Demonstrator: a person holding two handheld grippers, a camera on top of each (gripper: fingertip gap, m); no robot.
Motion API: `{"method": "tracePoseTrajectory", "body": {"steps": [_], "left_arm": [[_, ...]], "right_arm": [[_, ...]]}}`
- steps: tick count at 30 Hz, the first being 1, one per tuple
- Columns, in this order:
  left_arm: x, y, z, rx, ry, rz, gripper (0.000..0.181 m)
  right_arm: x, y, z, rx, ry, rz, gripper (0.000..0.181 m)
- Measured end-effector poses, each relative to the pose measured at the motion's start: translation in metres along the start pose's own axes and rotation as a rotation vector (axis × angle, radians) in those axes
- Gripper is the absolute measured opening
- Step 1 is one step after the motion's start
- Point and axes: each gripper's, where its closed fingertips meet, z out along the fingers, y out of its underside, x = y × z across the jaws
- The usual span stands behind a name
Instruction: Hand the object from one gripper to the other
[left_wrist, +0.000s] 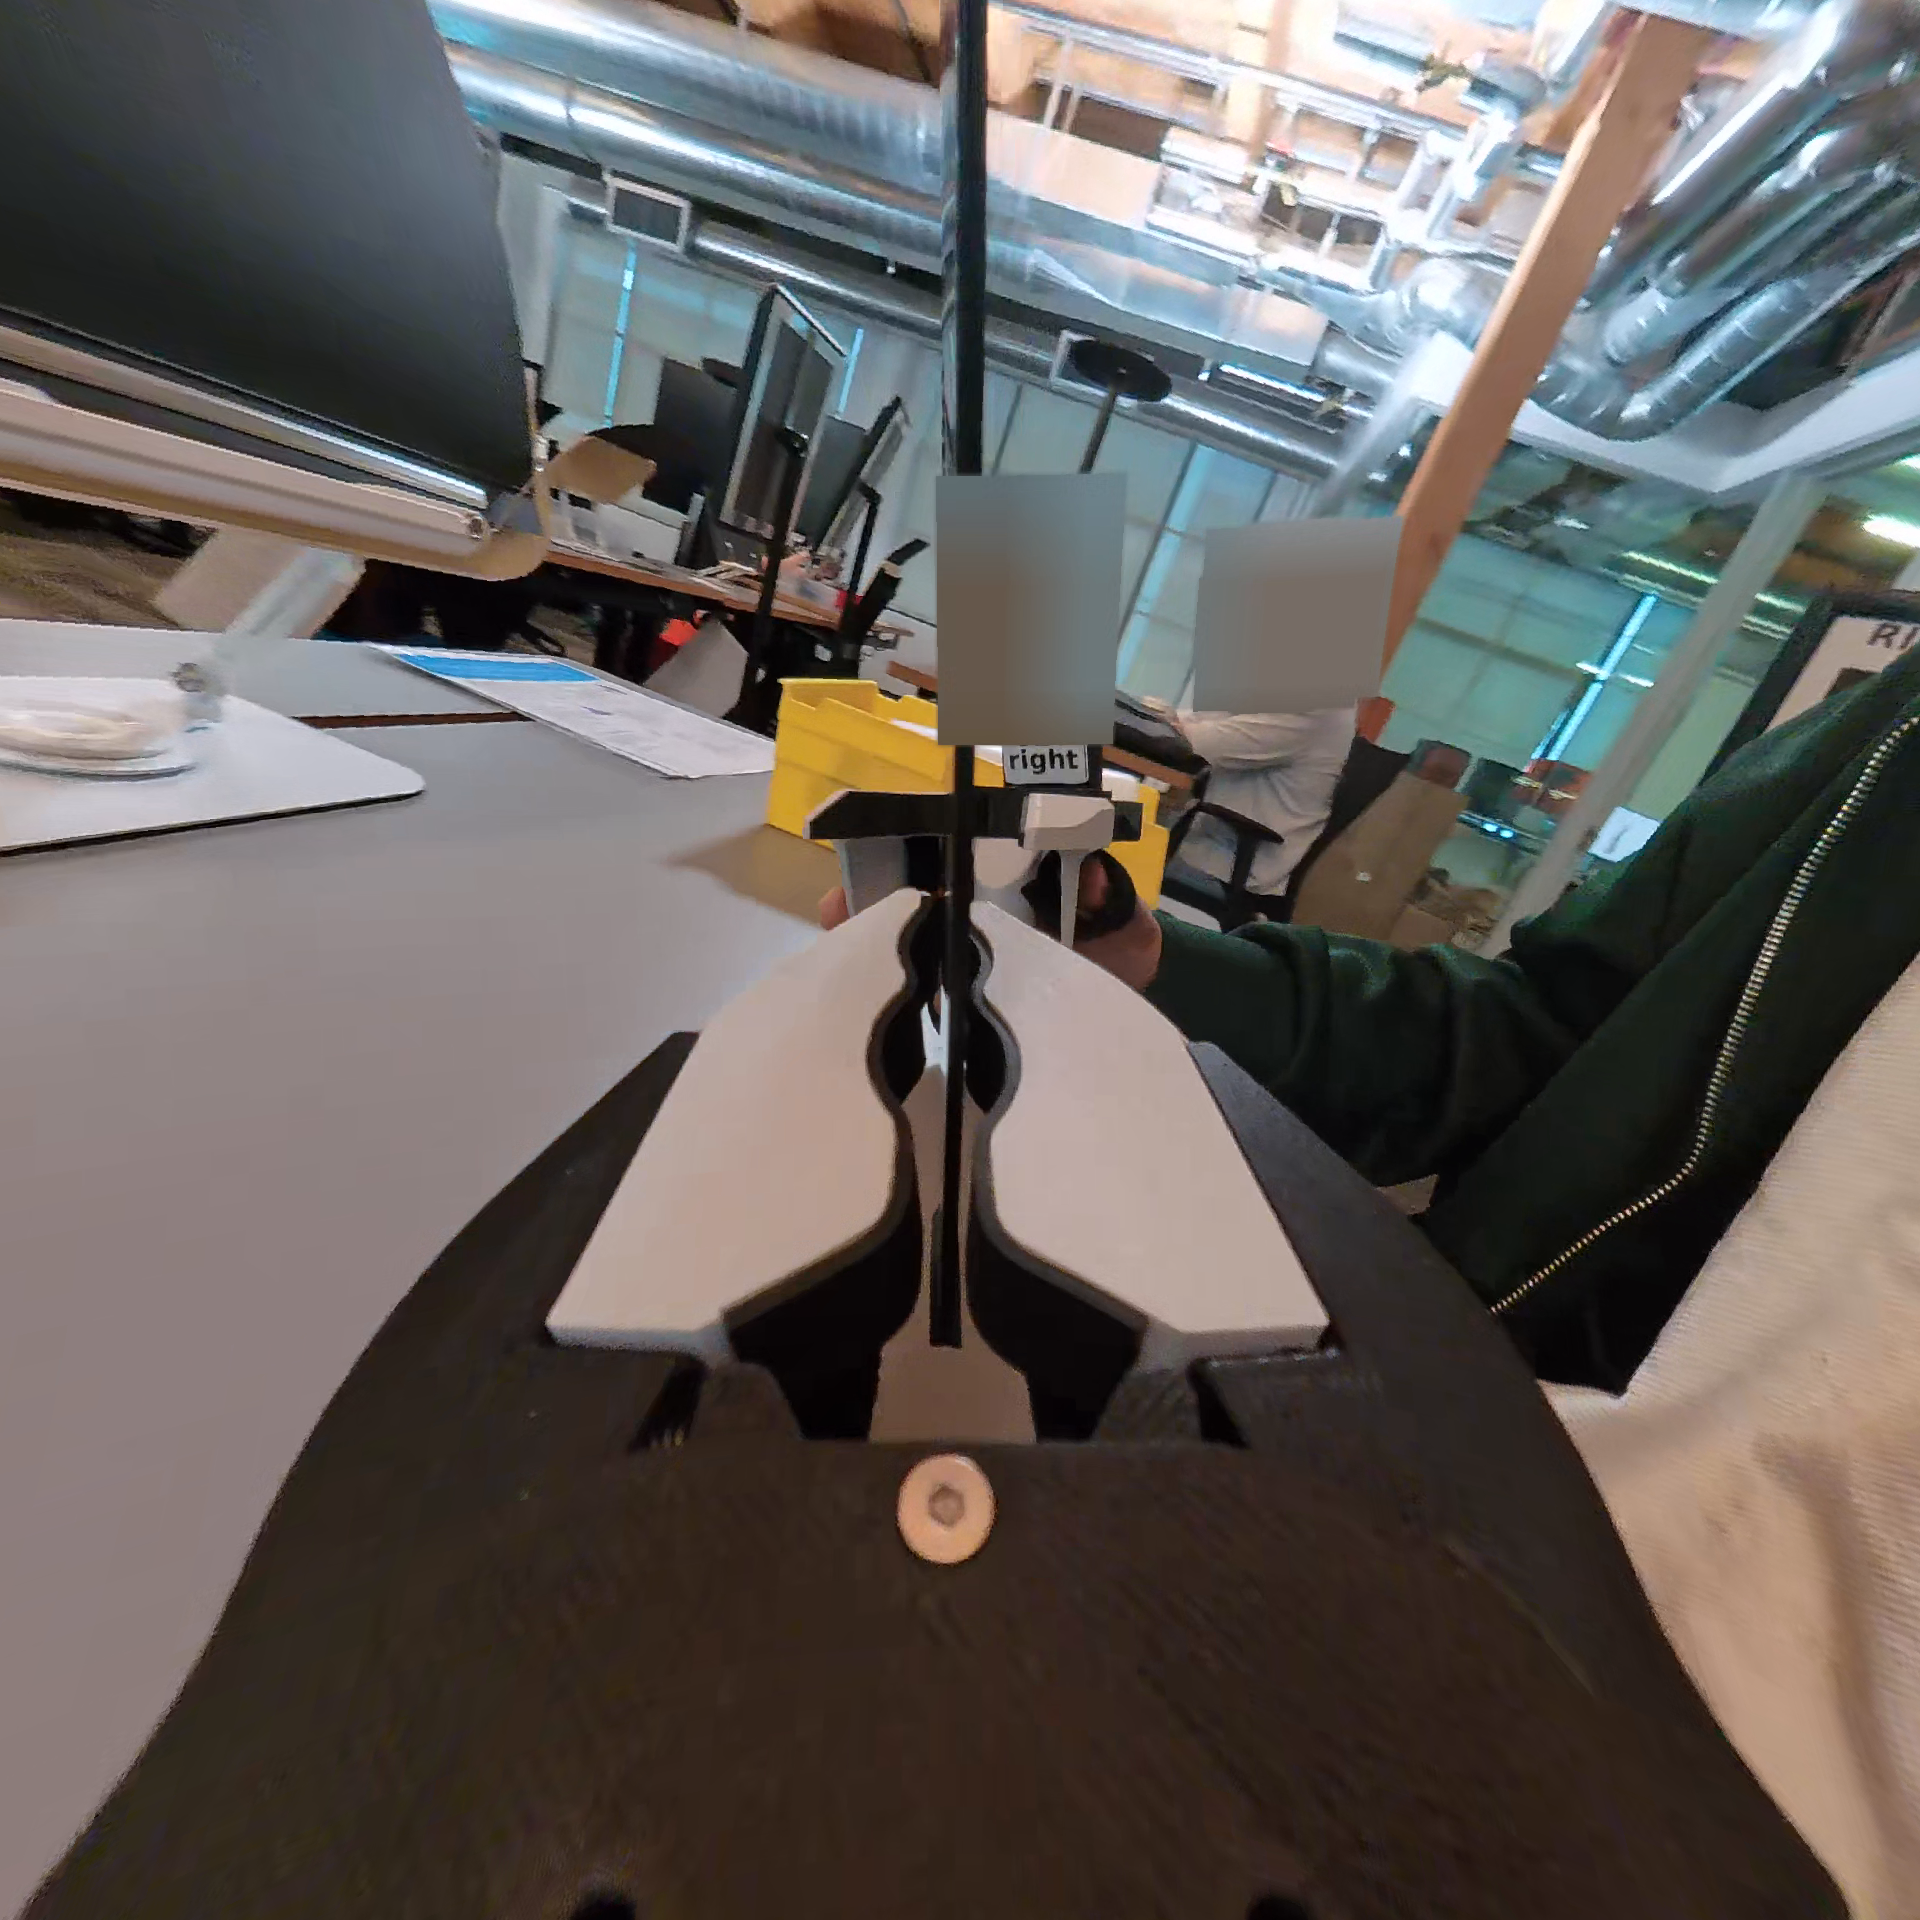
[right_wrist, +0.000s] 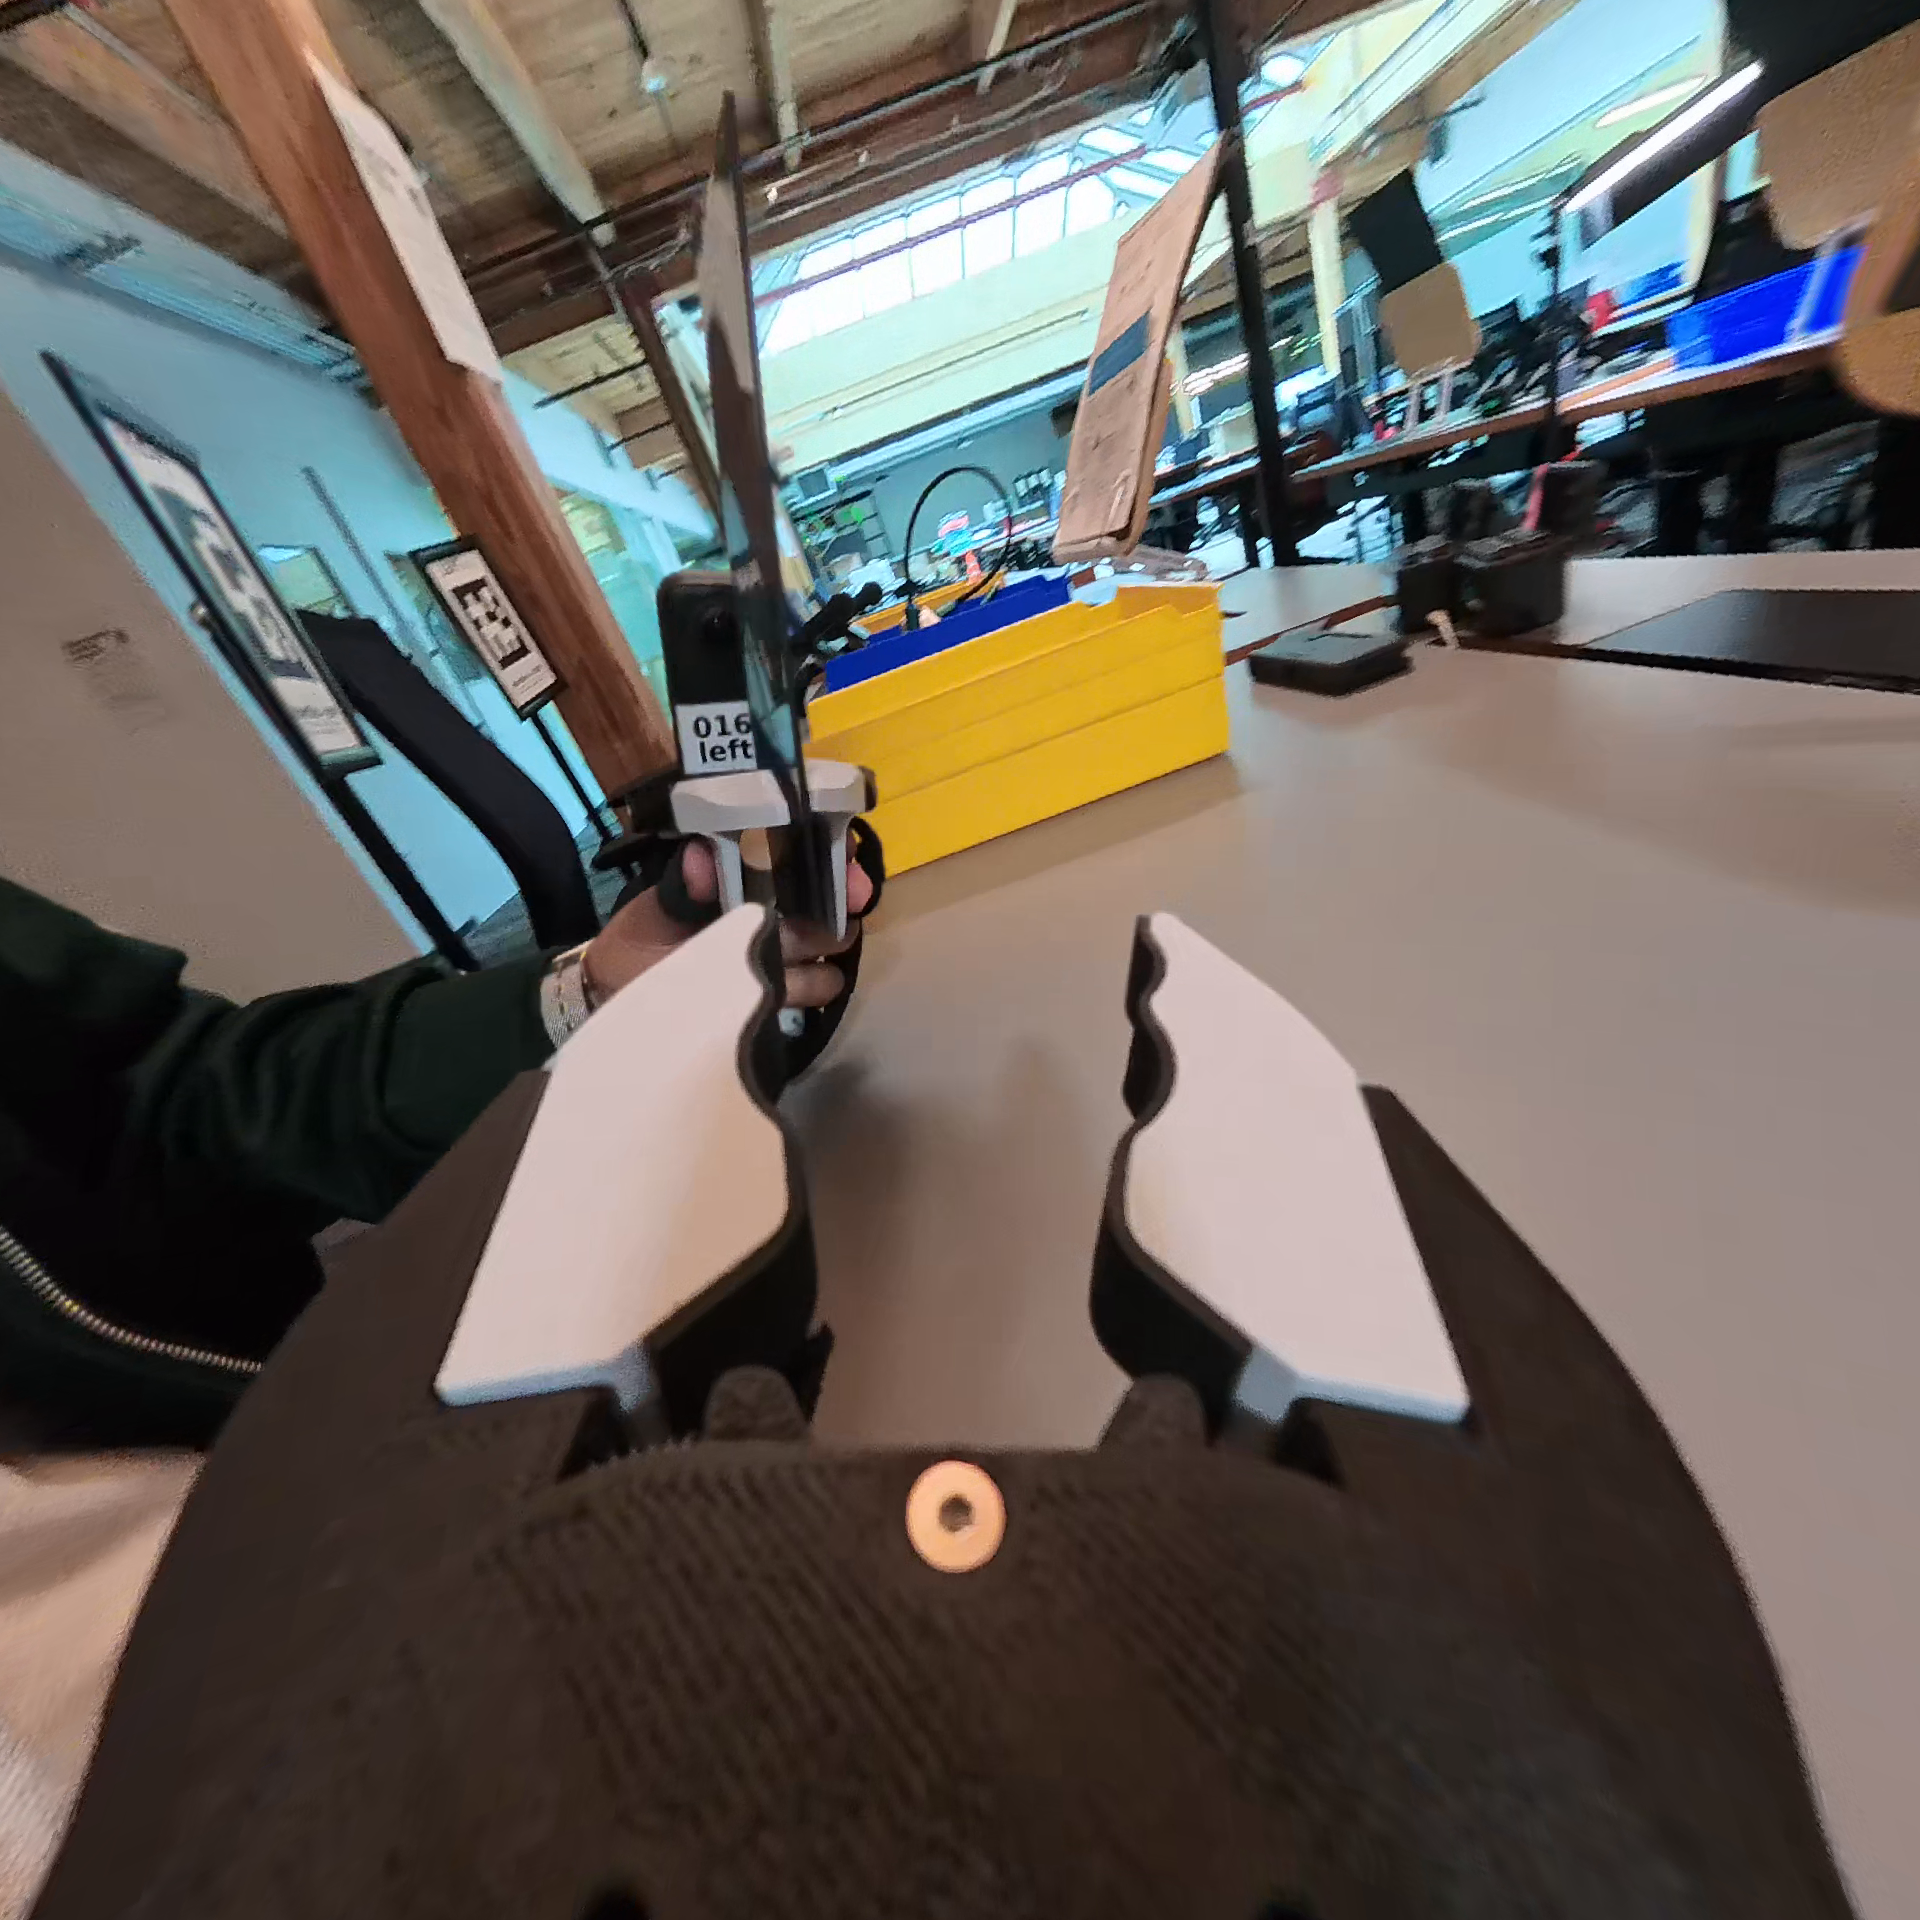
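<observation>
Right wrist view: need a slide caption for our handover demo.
Open right gripper faces the left gripper clamping a thin dark flat panel upright above the grey table.

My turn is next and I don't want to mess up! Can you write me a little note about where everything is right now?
Left gripper: shut on the thin dark flat sheet, which stands upright, edge-on, above the grey table.
Right gripper: open, empty, facing the left one, the sheet near its left finger.
Done: the sheet is lifted and presented.
Left: close the right gripper on the sheet, then open the left.
</observation>
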Motion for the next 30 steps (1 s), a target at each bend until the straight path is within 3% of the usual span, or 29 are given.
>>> {"method": "tracePoseTrajectory", "body": {"steps": [7, 14, 23, 27, 30], "left_arm": [[0.013, 0.011, -0.022, -0.066, -0.057, 0.036, 0.002], [0.024, 0.022, -0.013, -0.116, -0.041, 0.051, 0.001], [0.035, 0.045, 0.032, -0.229, 0.087, 0.048, 0.002], [0.041, 0.058, 0.059, -0.282, 0.168, 0.05, 0.002], [0.043, 0.061, 0.076, -0.287, 0.213, 0.033, 0.006]], "right_arm": [[-0.024, 0.016, 0.045, -0.076, -0.121, -0.068, 0.062], [-0.05, 0.017, 0.059, -0.053, -0.192, -0.145, 0.052], [-0.067, -0.002, 0.037, 0.058, -0.184, -0.152, 0.035], [-0.064, -0.007, 0.015, 0.079, -0.118, -0.195, 0.004], [-0.061, -0.01, -0.002, 0.083, -0.077, -0.189, 0.002]]}}
